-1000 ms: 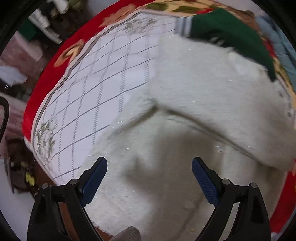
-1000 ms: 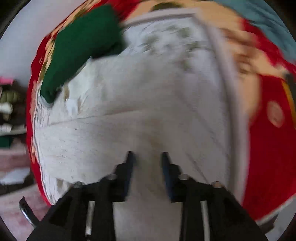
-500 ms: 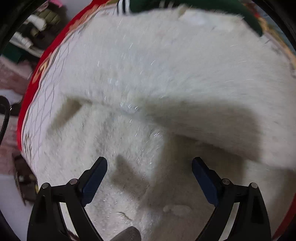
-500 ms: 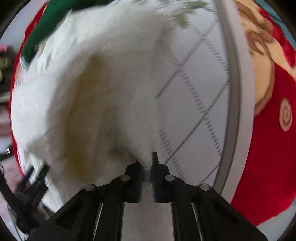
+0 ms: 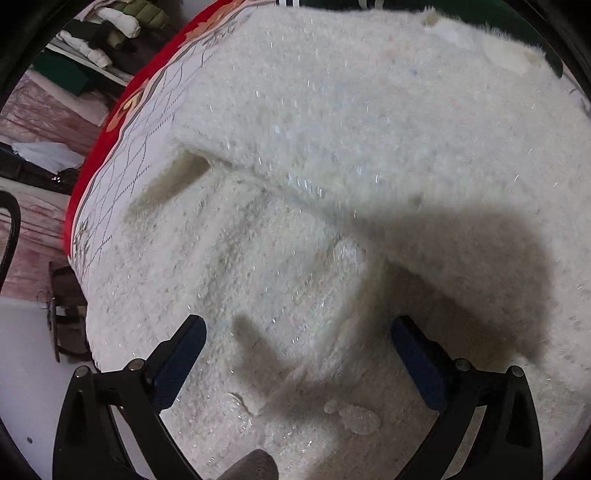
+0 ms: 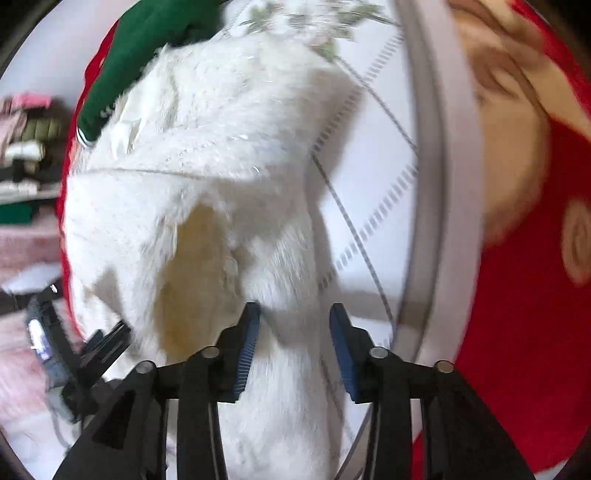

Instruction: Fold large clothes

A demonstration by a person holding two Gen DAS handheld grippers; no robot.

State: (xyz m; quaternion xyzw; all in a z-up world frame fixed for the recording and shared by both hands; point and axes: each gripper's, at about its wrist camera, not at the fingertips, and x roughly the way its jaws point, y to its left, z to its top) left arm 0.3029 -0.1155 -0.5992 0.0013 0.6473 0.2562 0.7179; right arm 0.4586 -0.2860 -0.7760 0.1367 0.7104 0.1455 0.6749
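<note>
A large fluffy white garment point(image 5: 332, 166) lies spread on a bed, its upper part folded over the lower part along a ridge. My left gripper point(image 5: 297, 354) is wide open just above the lower part, holding nothing. In the right wrist view the same white garment point(image 6: 221, 166) is bunched, with a yellowish inner lining point(image 6: 192, 273) showing. My right gripper point(image 6: 293, 343) is partly open with white fabric lying between the blue pads point(image 6: 247, 347), not pinched. The left gripper point(image 6: 92, 350) shows at the lower left of that view.
The bed cover is white with a grid pattern point(image 6: 373, 177) and a red floral border point(image 6: 517, 332). A green garment point(image 6: 147, 48) lies at the far end. Stacked clothes point(image 5: 110, 33) and a wooden floor point(image 5: 33, 221) lie beyond the bed's left edge.
My right gripper was shut on the white fabric half a second ago and has opened, letting it go. My left gripper stayed open and moved closer over the garment.
</note>
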